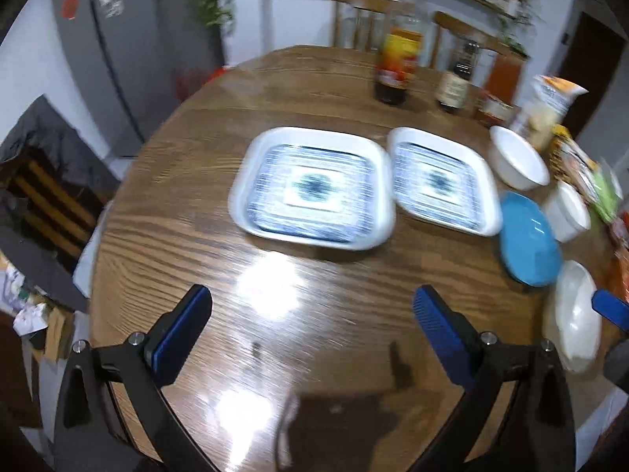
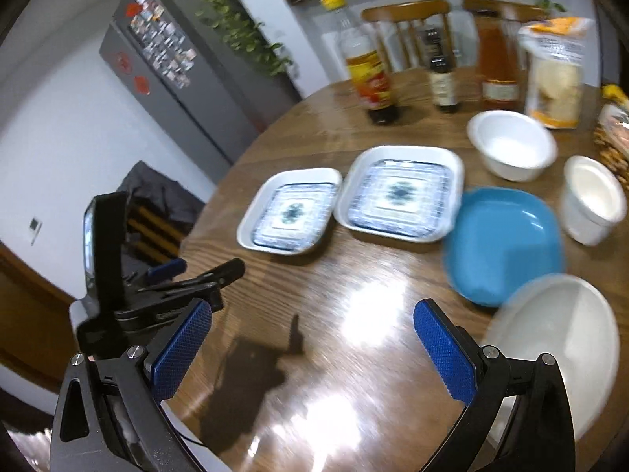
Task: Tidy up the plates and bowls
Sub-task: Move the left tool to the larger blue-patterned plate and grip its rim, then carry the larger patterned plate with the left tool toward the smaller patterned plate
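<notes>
Two square white plates with blue patterns lie side by side mid-table: the left plate [image 1: 312, 188] [image 2: 291, 210] and the right plate [image 1: 442, 181] [image 2: 401, 192]. Right of them sit a blue plate [image 1: 528, 238] [image 2: 505, 244], a white bowl [image 1: 519, 157] [image 2: 513, 143], a white cup [image 1: 566, 210] [image 2: 593, 200] and a large white bowl [image 1: 578, 310] [image 2: 562, 338] near the front edge. My left gripper [image 1: 312, 326] hovers open over bare table in front of the plates. My right gripper [image 2: 312, 346] is open too, beside the large white bowl. Both hold nothing.
Sauce bottles [image 2: 371, 74], a jar [image 2: 497, 67] and food packets [image 2: 556, 74] crowd the far right of the round wooden table [image 1: 196, 236]. Wooden chairs [image 1: 365, 15] stand behind it. A grey fridge [image 2: 173, 86] is at the left. The left gripper's body [image 2: 129, 275] shows in the right wrist view.
</notes>
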A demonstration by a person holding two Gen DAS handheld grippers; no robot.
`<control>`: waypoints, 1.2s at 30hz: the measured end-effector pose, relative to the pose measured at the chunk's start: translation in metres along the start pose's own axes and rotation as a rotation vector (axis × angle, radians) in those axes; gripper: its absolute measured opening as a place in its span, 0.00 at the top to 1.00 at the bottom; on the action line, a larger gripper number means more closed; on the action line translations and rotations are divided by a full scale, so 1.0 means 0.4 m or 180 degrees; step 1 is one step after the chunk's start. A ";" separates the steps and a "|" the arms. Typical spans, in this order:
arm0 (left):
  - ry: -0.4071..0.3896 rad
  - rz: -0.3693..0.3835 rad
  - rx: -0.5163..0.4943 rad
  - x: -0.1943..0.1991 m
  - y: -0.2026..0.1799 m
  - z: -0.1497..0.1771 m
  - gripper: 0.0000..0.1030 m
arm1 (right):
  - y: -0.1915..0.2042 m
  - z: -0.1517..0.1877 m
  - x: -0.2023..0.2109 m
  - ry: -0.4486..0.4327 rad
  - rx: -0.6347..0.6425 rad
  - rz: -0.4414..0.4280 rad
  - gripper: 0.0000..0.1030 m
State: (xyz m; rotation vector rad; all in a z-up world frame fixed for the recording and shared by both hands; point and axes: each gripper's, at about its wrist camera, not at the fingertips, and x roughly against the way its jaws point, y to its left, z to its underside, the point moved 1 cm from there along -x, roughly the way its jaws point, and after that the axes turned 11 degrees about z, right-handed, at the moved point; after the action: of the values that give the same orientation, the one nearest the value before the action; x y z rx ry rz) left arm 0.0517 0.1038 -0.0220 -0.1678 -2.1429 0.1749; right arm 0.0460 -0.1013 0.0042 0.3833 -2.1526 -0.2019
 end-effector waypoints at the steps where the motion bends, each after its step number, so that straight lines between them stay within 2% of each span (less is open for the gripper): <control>1: 0.0004 -0.0049 0.0023 -0.009 0.020 -0.007 0.01 | 0.020 -0.015 -0.027 0.0031 0.0045 0.0017 0.00; 5: 0.0098 -0.0059 0.0122 -0.060 0.101 -0.049 0.03 | 0.073 -0.064 -0.133 0.0170 0.0119 -0.0032 0.01; 8: 0.0108 0.0003 0.0108 -0.085 0.133 -0.074 0.11 | 0.087 -0.086 -0.206 0.0261 0.0068 0.0001 0.18; 10: 0.0118 -0.0015 0.0059 -0.106 0.155 -0.092 0.25 | 0.088 -0.094 -0.255 0.0358 0.0005 0.0060 0.23; 12: 0.0145 0.0002 0.0045 -0.131 0.174 -0.110 0.33 | 0.086 -0.099 -0.301 0.0451 -0.0066 0.0074 0.27; 13: 0.0155 0.0036 0.0057 -0.141 0.181 -0.116 0.36 | 0.086 -0.100 -0.311 0.0468 -0.0080 0.0089 0.28; 15: 0.0149 0.0109 0.0068 -0.161 0.196 -0.132 0.36 | 0.089 -0.104 -0.328 0.0480 -0.0085 0.0145 0.35; 18: 0.0121 0.0061 0.0013 -0.177 0.211 -0.147 0.39 | 0.095 -0.112 -0.350 0.0504 -0.0064 0.0233 0.45; 21: 0.0138 0.0065 -0.0035 -0.194 0.220 -0.160 0.52 | 0.096 -0.106 -0.373 0.0556 -0.0034 0.0230 0.54; 23: 0.0174 0.0093 -0.0037 -0.207 0.221 -0.163 0.56 | 0.098 -0.105 -0.387 0.0581 -0.0012 0.0269 0.55; 25: 0.0225 0.0139 -0.0016 -0.221 0.224 -0.162 0.64 | 0.098 -0.106 -0.398 0.0597 -0.0012 0.0287 0.60; 26: 0.0252 0.0147 -0.0005 -0.228 0.226 -0.161 0.65 | 0.101 -0.108 -0.402 0.0588 0.0008 0.0304 0.66; 29: 0.0246 0.0172 0.0012 -0.233 0.230 -0.161 0.66 | 0.099 -0.112 -0.406 0.0575 0.0064 0.0347 0.73; 31: 0.0234 0.0181 -0.0007 -0.232 0.229 -0.160 0.72 | 0.102 -0.113 -0.413 0.0581 0.0107 0.0347 0.81; 33: 0.0230 0.0203 -0.0039 -0.231 0.225 -0.158 0.80 | 0.108 -0.111 -0.418 0.0597 0.0104 0.0295 0.82; 36: 0.0214 0.0113 -0.0090 -0.224 0.223 -0.152 0.80 | 0.123 -0.100 -0.416 0.0646 0.0116 0.0229 0.82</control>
State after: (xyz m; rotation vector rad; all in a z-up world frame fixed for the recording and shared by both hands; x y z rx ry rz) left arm 0.1562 0.1781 -0.0793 -0.2252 -2.0770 0.1576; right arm 0.1586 0.0022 -0.0869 0.3321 -1.9682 -0.0793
